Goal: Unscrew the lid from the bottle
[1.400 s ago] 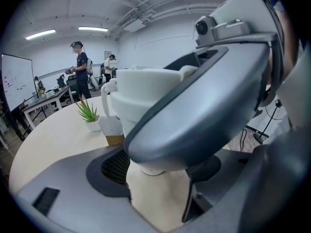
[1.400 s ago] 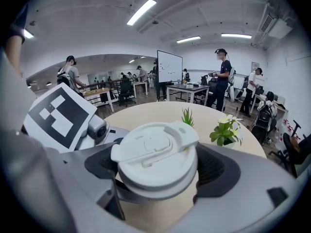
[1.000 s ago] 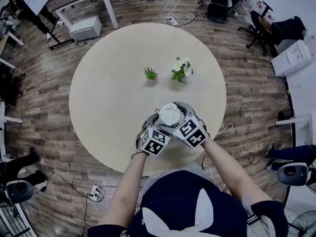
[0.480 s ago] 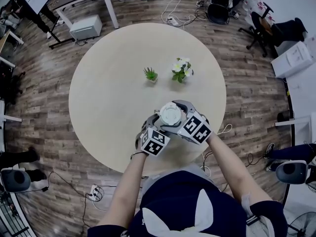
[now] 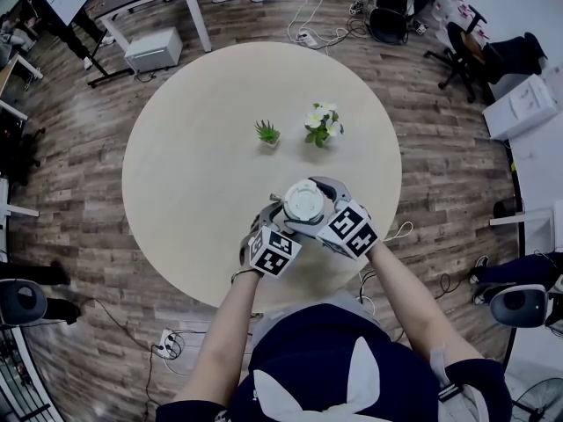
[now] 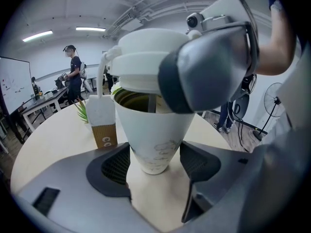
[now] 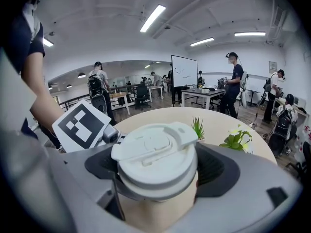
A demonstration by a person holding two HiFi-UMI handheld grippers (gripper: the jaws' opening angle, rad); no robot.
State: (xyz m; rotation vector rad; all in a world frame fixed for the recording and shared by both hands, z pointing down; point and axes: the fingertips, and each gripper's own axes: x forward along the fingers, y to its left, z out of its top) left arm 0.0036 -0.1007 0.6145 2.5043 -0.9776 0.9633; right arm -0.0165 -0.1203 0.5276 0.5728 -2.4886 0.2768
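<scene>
The bottle [image 6: 155, 140] stood on the near part of the round table [image 5: 193, 183], right of its middle and close to the person; it was a white body that narrowed toward its foot, and seen from above it was almost wholly covered by its white lid [image 5: 303, 203].

The left gripper [image 5: 283, 222] came at it from the near left; in its own view the two dark pads sat low on the body, one on each side just above the foot, both touching the white wall, so the claw was closed on the bottle with the foot resting on the tabletop.

The right gripper [image 5: 315, 202] reached in from the near right and higher up; in its own view the jaws were opened only as wide as the lid and pressed against its rim on both sides, holding it.

In the left gripper view a dark band showed between the lid's lower edge and the body's rim; whether the lid had come free of the bottle could not be told.

Farther across the table, well apart from the bottle, stood a spiky green plant [image 5: 267, 132] and, to its right, a white-flowered plant [image 5: 323, 123]; the two were near each other but not touching.
</scene>
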